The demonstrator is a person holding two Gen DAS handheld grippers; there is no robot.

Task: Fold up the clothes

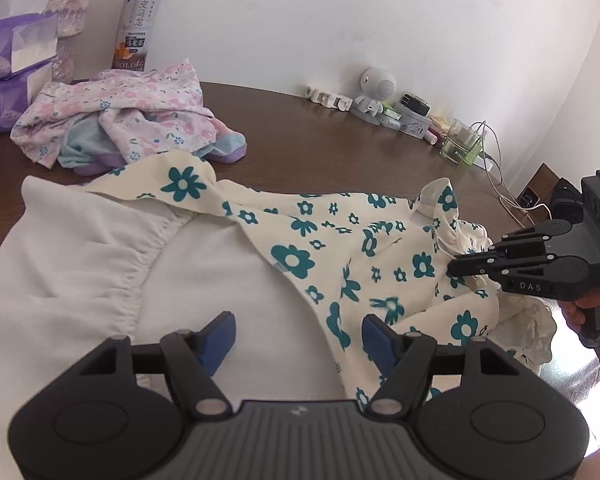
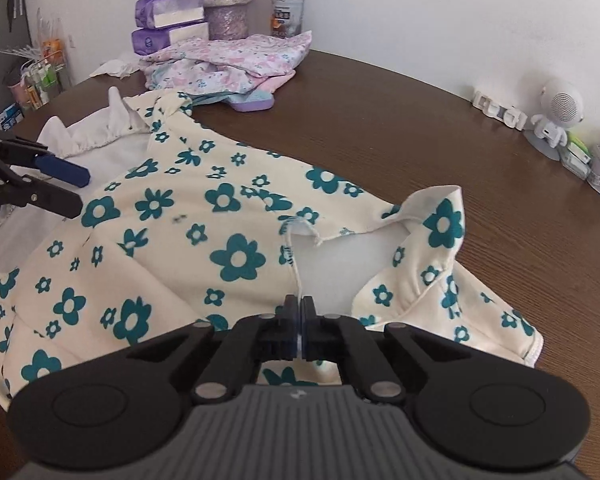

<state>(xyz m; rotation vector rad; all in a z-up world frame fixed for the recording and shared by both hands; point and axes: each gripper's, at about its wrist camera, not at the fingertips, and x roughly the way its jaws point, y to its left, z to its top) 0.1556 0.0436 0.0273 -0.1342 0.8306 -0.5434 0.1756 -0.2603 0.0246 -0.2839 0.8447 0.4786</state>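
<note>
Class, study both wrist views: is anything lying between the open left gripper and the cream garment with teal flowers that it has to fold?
Nothing visible does. The left gripper hangs open directly over the flowered garment, with only cloth beneath its fingers. The pink floral pile and the bottle sit farther back on the table. The right gripper is already shut on the garment.

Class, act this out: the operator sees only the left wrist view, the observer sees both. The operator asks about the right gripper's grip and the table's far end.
Operator: What is the right gripper pinching?
Observer: The right gripper is shut on a thin seam edge of the flowered garment, beside an opening showing its white inside.
Operator: Anything near the tissue packs?
Observer: A crumpled white sheet lies on the table near the tissue packs.
</note>
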